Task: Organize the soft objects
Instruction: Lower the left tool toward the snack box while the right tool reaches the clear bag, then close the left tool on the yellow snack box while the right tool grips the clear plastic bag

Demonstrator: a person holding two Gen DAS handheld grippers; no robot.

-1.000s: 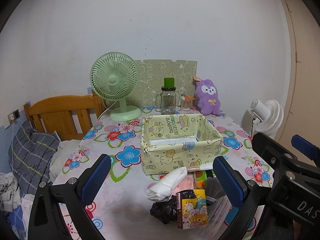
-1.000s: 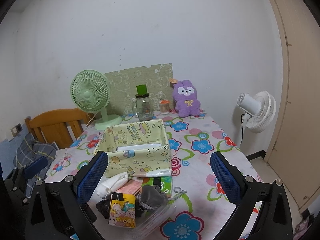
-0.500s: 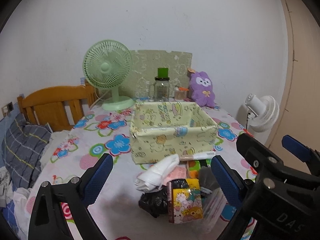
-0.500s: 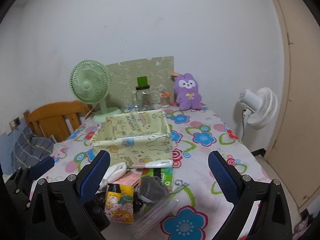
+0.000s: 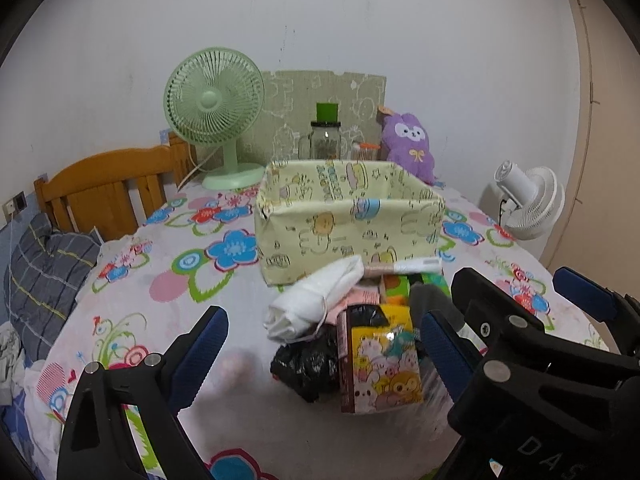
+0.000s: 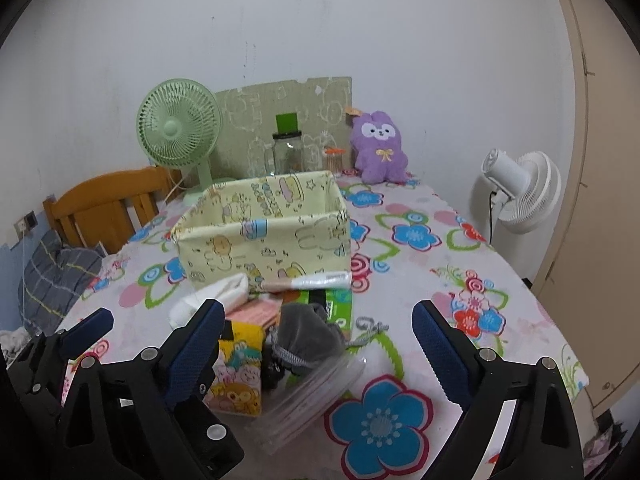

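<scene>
1. Nearest the lenses, the left tool point(image 5: 322, 350) stood spread wide with nothing between its blue pads, hanging just above the near edge of the pile of soft things.
2. The right tool point(image 6: 316, 340) was just as wide open and empty, its left finger point(image 6: 196, 354) low beside the pile; its black frame crowded the right of the left wrist view.
3. And the pile itself, on the flowered surface point(image 5: 160, 280): a yellow cartoon-print pack point(image 5: 380, 364) stood upright at the front, touching a crumpled black bag point(image 5: 306, 364) on its left.
4. A clear plastic zip bag point(image 6: 308, 396) lay flat under the near right of the heap.
5. A grey drawstring pouch point(image 6: 308, 332) sat on top, with a green tissue pack point(image 6: 332, 306) just behind it.
6. A rolled white cloth point(image 5: 316, 300) leaned over pink packets point(image 6: 256, 314), toward the box.
7. A white-and-pink tube point(image 6: 308, 281) lay against the foot of the yellow fabric storage box point(image 5: 348, 220), which stood open just behind the pile.
8. Farther back: a green desk fan point(image 5: 214, 114), a glass jar with a green lid point(image 5: 326, 136) and a purple plush rabbit point(image 6: 380, 148) lined the wall.
</scene>
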